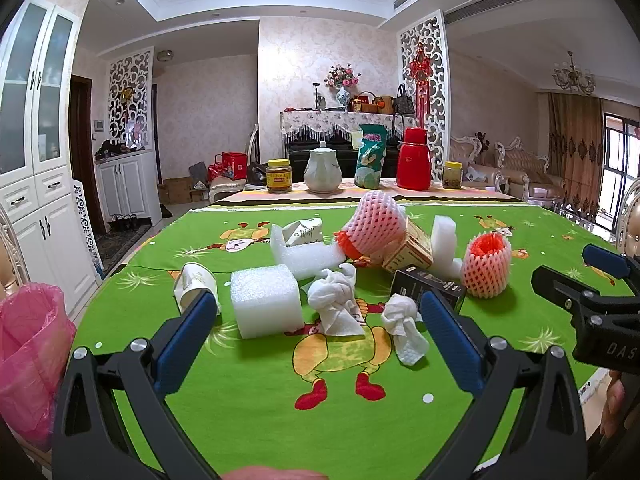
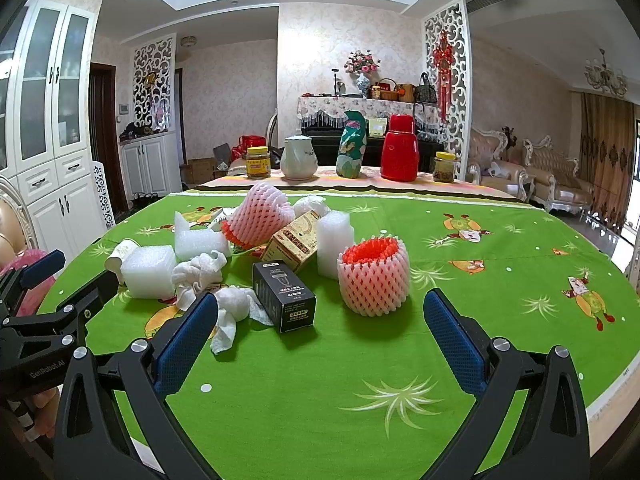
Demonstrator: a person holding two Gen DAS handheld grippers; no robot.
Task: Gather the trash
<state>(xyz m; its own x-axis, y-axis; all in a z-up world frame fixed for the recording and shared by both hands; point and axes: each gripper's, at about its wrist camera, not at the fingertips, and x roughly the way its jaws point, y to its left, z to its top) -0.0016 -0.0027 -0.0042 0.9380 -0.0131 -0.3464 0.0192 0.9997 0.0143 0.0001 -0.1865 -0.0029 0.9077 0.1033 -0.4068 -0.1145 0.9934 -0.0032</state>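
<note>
A heap of trash lies on the green tablecloth (image 1: pixel 248 392). It holds a white foam block (image 1: pixel 266 306), two crumpled tissues (image 1: pixel 334 300) (image 1: pixel 402 320), a black box (image 2: pixel 284 296), a brown box (image 2: pixel 296 240), a paper cup (image 1: pixel 194 284) on its side and two pink foam nets (image 2: pixel 374 280) (image 2: pixel 260 216). My left gripper (image 1: pixel 318 304) hangs open just short of the foam block and tissues, holding nothing. My right gripper (image 2: pixel 320 304) is open too, facing the black box and the nearer pink net, with nothing between its fingers.
A bin lined with a pink bag (image 1: pixel 28 356) stands off the table's left edge. At the far end stand a yellow-lidded jar (image 1: pixel 278 176), a white teapot (image 1: pixel 322 172), a green bag (image 1: pixel 370 160), a red flask (image 1: pixel 414 164) and a small jar (image 1: pixel 452 174).
</note>
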